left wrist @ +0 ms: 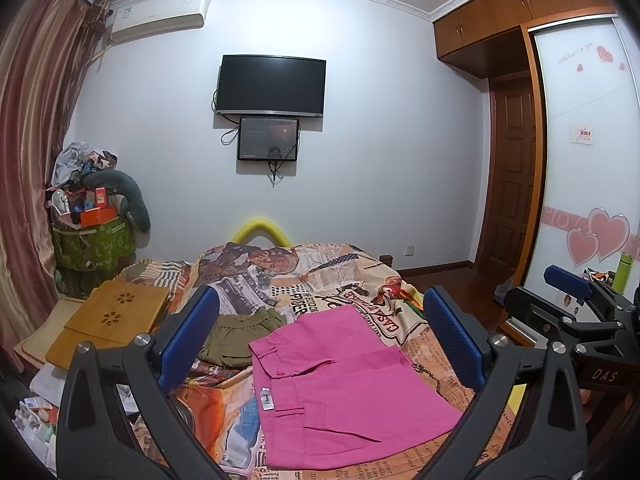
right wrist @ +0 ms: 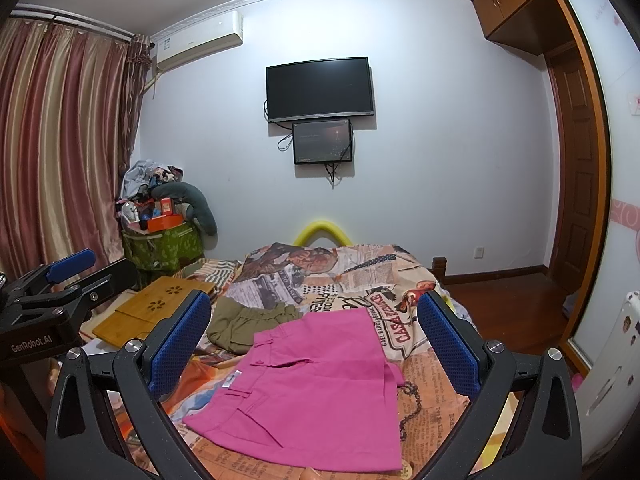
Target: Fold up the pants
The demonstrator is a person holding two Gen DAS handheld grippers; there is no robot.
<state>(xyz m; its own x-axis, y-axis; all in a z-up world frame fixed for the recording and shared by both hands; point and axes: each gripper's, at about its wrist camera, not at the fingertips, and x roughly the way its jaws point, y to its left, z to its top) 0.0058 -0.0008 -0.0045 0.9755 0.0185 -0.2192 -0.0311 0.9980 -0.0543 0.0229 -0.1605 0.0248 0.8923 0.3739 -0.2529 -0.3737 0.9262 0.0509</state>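
Pink pants (left wrist: 344, 384) (right wrist: 316, 384) lie folded into a flat, compact rectangle on the newspaper-print bedspread (left wrist: 320, 272). Their waistband and a white label face left. My left gripper (left wrist: 320, 296) hovers above them, open, nothing between its blue pads. My right gripper (right wrist: 316, 300) is held the same way, open and empty, with the pants framed between its fingers. Each wrist view catches the other tool at its side: a right gripper finger (left wrist: 568, 280) and a left gripper finger (right wrist: 72, 264). Neither gripper touches the cloth.
A crumpled olive-green garment (left wrist: 240, 332) (right wrist: 252, 320) lies just beyond the pants, to the left. A wooden lap tray (left wrist: 116, 320) rests on the bed's left side. A green bag piled with clutter (left wrist: 92, 240) stands by the curtain. Wardrobe (left wrist: 580, 160) and wood floor (left wrist: 460, 288) are to the right.
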